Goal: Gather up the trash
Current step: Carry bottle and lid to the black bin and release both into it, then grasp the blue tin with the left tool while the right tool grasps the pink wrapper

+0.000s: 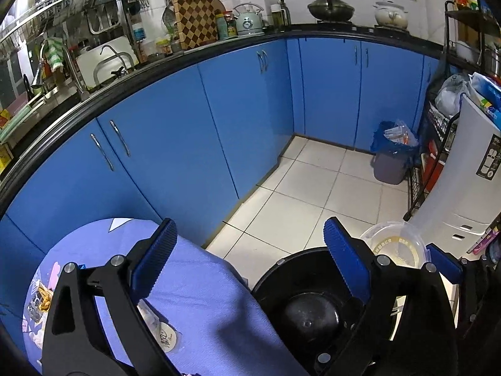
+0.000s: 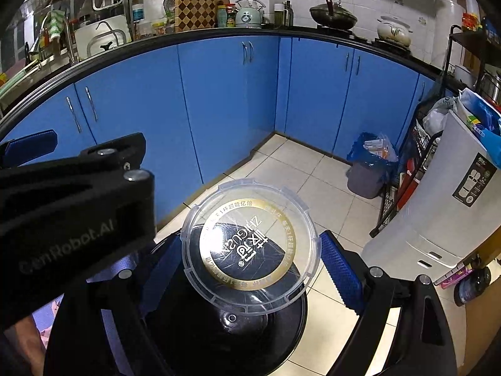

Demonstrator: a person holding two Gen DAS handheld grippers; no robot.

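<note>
The right tool [image 2: 247,269] pinched a clear plastic lid [image 2: 250,244] by its edges above the black bin [image 2: 291,319]. The left tool [image 1: 247,260] stood spread and empty over the bin's rim, beside the purple-covered bench [image 1: 194,297].

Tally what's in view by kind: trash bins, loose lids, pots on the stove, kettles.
Trash bins: 2, the black bin close by and the grey bin with a blue liner in the corner
Loose lids: 1, the clear plastic lid
Pots on the stove: 2, the dark wok and the white pot
Kettles: 1, the pale green kettle
Total: 6
</note>
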